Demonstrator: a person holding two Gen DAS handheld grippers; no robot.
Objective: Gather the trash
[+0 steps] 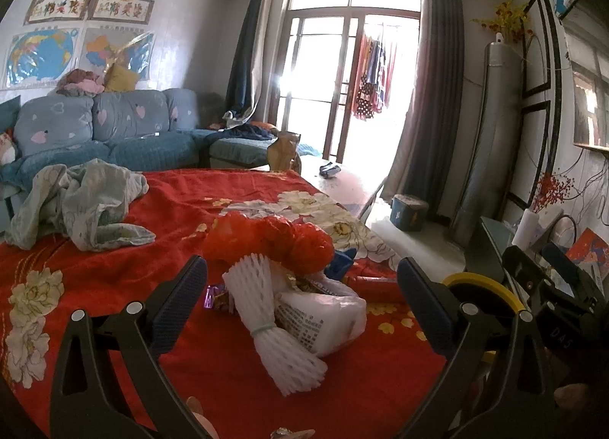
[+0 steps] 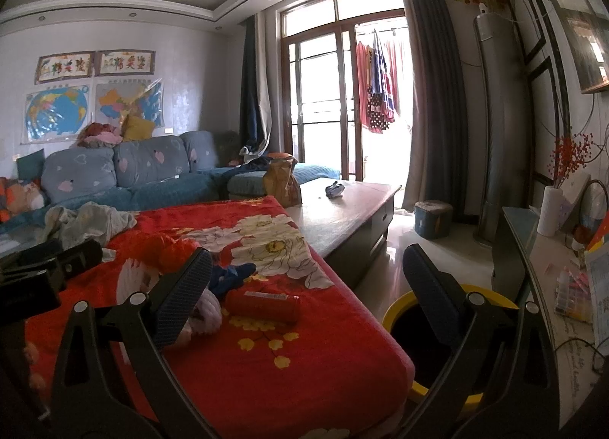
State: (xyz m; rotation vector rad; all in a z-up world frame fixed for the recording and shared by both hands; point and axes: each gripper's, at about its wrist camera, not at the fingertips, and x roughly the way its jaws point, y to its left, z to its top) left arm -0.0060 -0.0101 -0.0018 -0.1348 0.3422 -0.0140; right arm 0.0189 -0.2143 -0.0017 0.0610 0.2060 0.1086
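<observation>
- White foam net sleeve [image 1: 279, 328], tied at its waist, lying against a crumpled white printed bag [image 1: 323, 315].
- Crinkled red plastic bag [image 1: 274, 239] just behind.
- Left tongs [image 1: 300, 287] and right tongs [image 2: 306, 279] both spread wide, empty.

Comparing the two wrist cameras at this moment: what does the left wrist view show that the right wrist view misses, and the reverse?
Only the left wrist view shows the white foam fruit net whole, lying against a white plastic bag, with a purple wrapper beside them.

Only the right wrist view shows the red tube-shaped package clearly, and the dark opening of the yellow-rimmed bin beside the table.

Both show the red floral cloth, the crumpled red plastic bag, the grey-blue garment, and an open, empty gripper: left gripper, right gripper.
</observation>
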